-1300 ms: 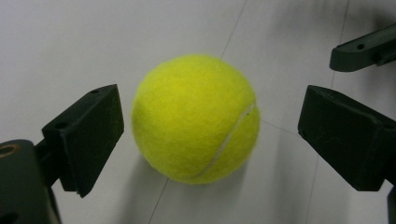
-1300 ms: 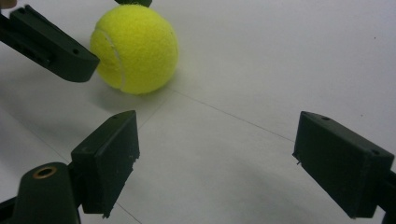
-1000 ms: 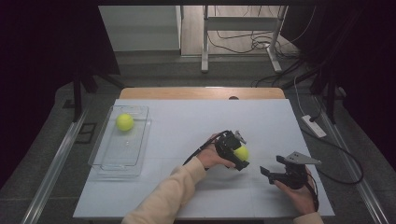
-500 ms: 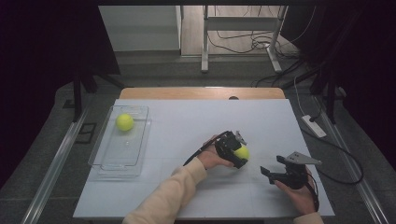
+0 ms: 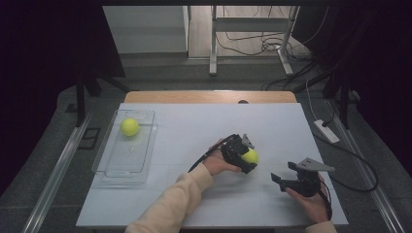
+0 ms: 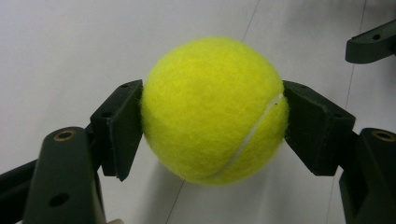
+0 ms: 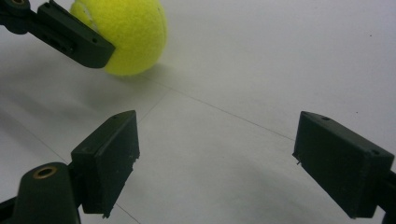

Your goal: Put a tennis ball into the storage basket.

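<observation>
A lab-like recording room: white table (image 5: 194, 121) on metal rails (image 5: 53, 179), loose floor cables (image 5: 252, 43), dark surroundings.

Fuzzy felt tennis ball (image 6: 215, 109), matt tongs (image 6: 212, 123)

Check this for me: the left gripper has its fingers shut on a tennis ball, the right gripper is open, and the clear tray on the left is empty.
One thing is wrong: the clear tray is not empty; the high view shows a second tennis ball in it. The rest stands: the left gripper has its fingers shut on a tennis ball, and the right gripper is open.
</observation>
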A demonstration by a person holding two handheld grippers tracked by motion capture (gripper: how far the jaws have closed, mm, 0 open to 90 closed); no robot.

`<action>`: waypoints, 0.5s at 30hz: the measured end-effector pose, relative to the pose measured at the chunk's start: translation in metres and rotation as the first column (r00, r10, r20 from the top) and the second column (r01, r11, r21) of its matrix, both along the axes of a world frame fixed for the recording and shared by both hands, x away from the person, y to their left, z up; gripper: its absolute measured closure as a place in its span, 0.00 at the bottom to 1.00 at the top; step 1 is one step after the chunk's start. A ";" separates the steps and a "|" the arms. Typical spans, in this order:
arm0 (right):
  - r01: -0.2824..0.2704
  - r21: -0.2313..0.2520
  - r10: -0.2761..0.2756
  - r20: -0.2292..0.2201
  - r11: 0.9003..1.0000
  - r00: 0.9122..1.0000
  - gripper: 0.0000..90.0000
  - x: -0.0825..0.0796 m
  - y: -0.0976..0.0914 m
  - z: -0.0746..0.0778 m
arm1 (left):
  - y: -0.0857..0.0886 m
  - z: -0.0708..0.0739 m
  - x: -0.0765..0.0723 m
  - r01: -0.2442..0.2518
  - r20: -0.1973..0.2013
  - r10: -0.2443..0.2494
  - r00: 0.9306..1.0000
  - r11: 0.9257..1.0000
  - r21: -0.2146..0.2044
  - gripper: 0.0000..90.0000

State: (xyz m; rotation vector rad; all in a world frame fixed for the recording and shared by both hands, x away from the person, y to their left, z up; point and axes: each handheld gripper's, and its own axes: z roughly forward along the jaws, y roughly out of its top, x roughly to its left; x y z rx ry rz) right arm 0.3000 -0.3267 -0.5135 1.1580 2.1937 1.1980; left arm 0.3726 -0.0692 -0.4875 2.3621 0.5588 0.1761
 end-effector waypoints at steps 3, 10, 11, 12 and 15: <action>0.000 -0.001 0.000 0.000 1.000 1.000 0.16 0.000 0.000 0.000 | 0.003 0.001 -0.001 -0.007 0.002 0.007 1.000 1.000 -0.005 0.30; 0.001 -0.005 -0.001 0.000 1.000 1.000 0.16 0.000 0.000 0.000 | 0.011 0.005 -0.002 -0.017 0.011 0.017 1.000 1.000 -0.022 0.30; 0.001 -0.005 -0.001 0.000 1.000 1.000 0.16 0.000 0.000 0.000 | 0.012 0.006 -0.002 -0.017 0.014 0.018 1.000 1.000 -0.023 0.30; 0.001 -0.005 -0.001 0.000 1.000 1.000 0.16 0.000 0.001 0.000 | 0.015 0.007 -0.003 -0.021 0.016 0.021 1.000 1.000 -0.024 0.30; 0.001 -0.005 -0.001 0.000 1.000 1.000 0.16 0.000 0.001 0.000 | 0.017 0.008 -0.003 -0.024 0.022 0.025 0.999 0.999 -0.030 0.30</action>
